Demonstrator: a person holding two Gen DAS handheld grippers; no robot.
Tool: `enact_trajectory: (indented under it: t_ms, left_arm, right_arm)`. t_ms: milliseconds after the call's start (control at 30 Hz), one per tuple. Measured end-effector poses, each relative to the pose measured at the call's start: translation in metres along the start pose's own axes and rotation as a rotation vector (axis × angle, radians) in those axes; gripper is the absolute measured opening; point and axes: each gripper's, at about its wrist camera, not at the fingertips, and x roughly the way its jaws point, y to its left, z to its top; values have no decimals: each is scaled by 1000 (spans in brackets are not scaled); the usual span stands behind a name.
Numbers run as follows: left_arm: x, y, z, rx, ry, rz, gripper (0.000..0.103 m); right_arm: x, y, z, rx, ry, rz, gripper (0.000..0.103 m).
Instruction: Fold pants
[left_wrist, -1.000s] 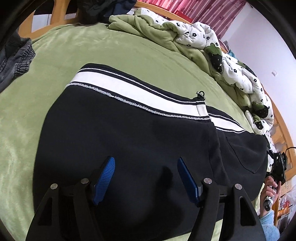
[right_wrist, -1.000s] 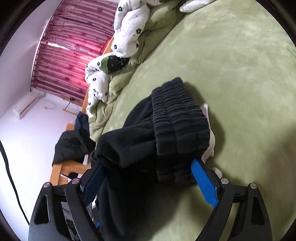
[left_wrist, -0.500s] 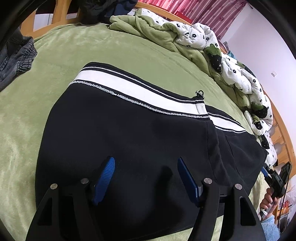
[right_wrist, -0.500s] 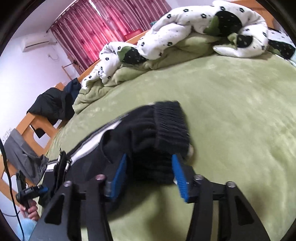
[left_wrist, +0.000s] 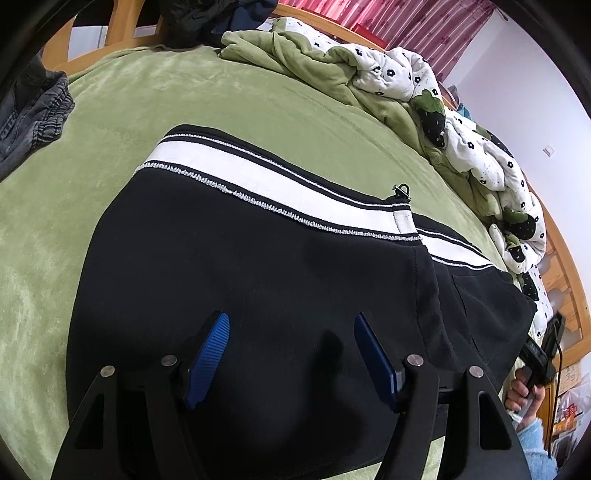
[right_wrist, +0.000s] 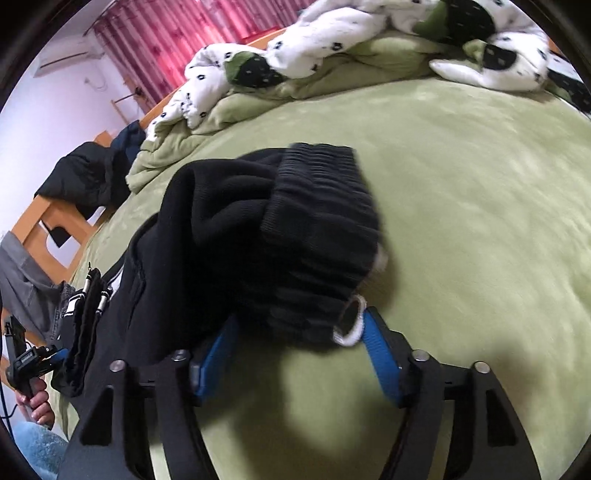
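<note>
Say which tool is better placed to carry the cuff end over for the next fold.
Right. The right tool has the pants' ribbed cuff bunched between its opening pads. The left tool is open above the flat waist.

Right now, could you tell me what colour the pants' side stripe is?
White, edged with thin black lines; the stripe shows best in the left wrist view.

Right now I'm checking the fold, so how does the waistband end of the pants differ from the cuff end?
The waistband lies flat on the bed; the cuff is bunched up in a heap. The waistband has a broad white stripe; the cuff is plain black ribbing. The left gripper hovers open above the waistband end, while the cuff sits between the right gripper's opening jaws. Both are black fabric of the same pants.
</note>
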Motion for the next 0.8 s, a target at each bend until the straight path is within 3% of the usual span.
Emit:
enact_trajectory:
  t_ms: [33,167,267,333,400,567,667,800]
  left_arm:
    - [0,0,0,4,-1,4,68]
    - [1,0,3,9,0,18,68]
    - [0,-1,4,13,7,20,68]
    - [-1,1,5,23,5,25,68]
    - [1,3,5,27,5,23,68]
    - [2,1,4,33,-3,31,68]
    - [0,1,3,35,8,18,68]
    - [-2,3,2,42,8,-1,68]
  right_arm:
    - [6,5,4,-17,4,-19,68]
    - [15,23,10,-142,-31,-67,41]
    - [-9,36,16,-335,-122,-178,38]
    - [-31,38,19,-530,-200,-293,38]
    - [-40,31,24,-639,-207,-355,39]
    - [-22,4,14,-697,-57,-396,62]
    - [-28,-8,2,-612,-51,-358,69]
    - [-47,-27,-18,-510,-4,-368,69]
